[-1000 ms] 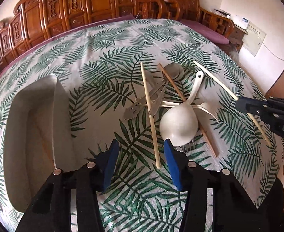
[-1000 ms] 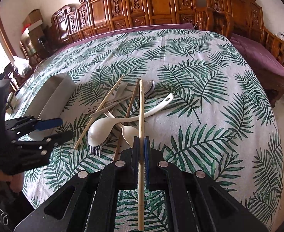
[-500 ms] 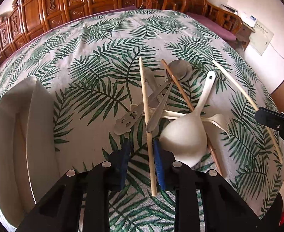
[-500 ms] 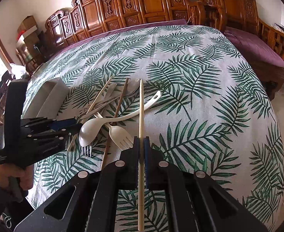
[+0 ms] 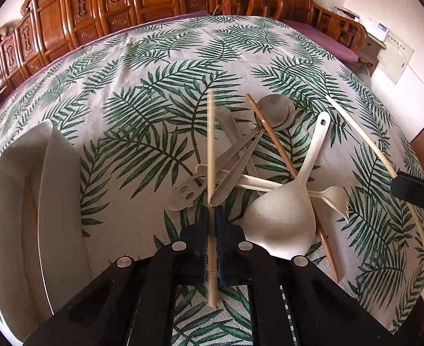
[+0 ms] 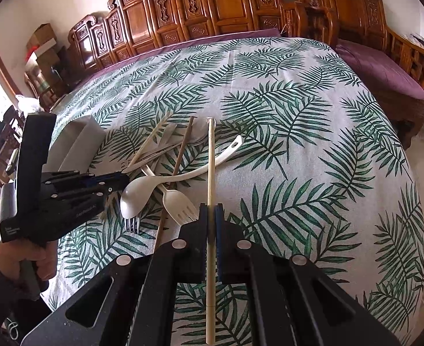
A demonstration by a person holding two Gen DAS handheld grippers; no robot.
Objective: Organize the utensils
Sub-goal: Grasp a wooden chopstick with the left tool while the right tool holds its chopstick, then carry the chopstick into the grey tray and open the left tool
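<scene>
A table (image 5: 183,66) under a palm-leaf cloth is filling both views, with carved wooden chairs (image 6: 165,26) lining its far edge and a purple cushion (image 6: 379,66) lying on the bench at the right. A white tray (image 5: 59,190) is sitting on the cloth at the left, well apart from the heap of utensils in the middle.

In that heap a big white spoon (image 5: 284,219) is lying bowl toward the camera, its handle crossing a brown chopstick (image 5: 272,138). A white fork (image 6: 180,204) is lying under the spoon, and a metal spoon (image 5: 275,109) and two more metal handles are crossing beneath them. A metal fork (image 6: 132,223) is poking out from under the white spoon's bowl.

The left gripper (image 5: 212,225) has just been closing and is now clenching a pale chopstick (image 5: 210,150), which is overlapping the metal handles as it runs away from the jaws, so the rest of the heap is crowding its far end. A hand (image 6: 36,262) is gripping this tool's handle at the left edge of the right view.

The right gripper (image 6: 211,216) is grasping a second pale chopstick (image 6: 211,167), pads pressed tight on it; the stick is crossing in front of the white spoon's handle, its tip pointing away over the cloth.
</scene>
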